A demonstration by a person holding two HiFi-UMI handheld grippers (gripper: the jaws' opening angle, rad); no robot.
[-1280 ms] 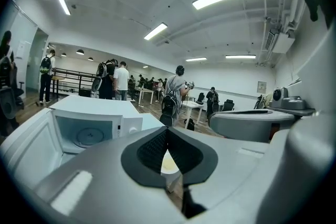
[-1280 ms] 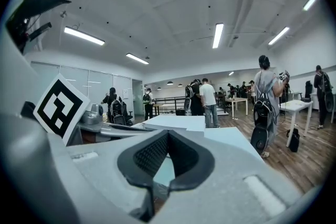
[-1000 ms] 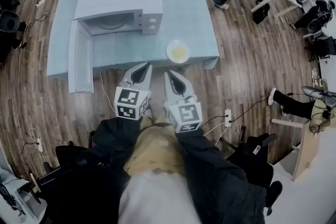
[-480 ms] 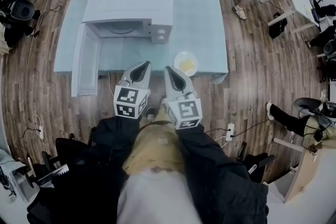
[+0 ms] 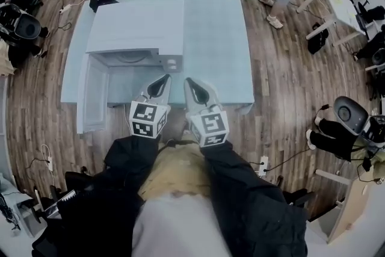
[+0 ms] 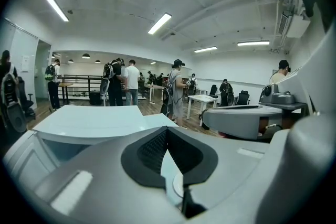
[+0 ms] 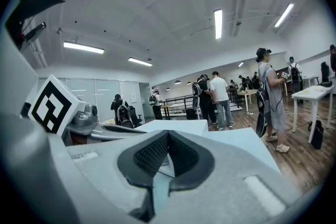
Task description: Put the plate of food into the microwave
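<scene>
Head view gives no sight of the plate of food. Only left gripper view offers a pale curved edge [image 6: 177, 185], low in the gap behind the jaws and lying on the table top; too little of it shows to tell whether it is the plate, so neither its place nor its facing can be read.

The microwave [image 5: 135, 27] stands on the far left part of the pale blue table [image 5: 219, 27]. Its long side runs left to right across the head view and its open mouth faces the person. The door [image 5: 95, 96] is swung out toward the person at the left and reaches past the table's near edge.

The left gripper [image 5: 165, 78] and right gripper [image 5: 188, 81] lie side by side over the near edge, tips pointing away from the person, the left one just in front of the oven's control panel. Each gripper view shows its own jaws closed tip to tip, with nothing held between them.

The gripper views add what the steep head view lacks: ceiling lights [image 7: 217, 23] and people standing [image 7: 217, 98] beyond the table. The head view alone shows the wooden floor [image 5: 289, 87] and the office chairs [image 5: 352, 112].
</scene>
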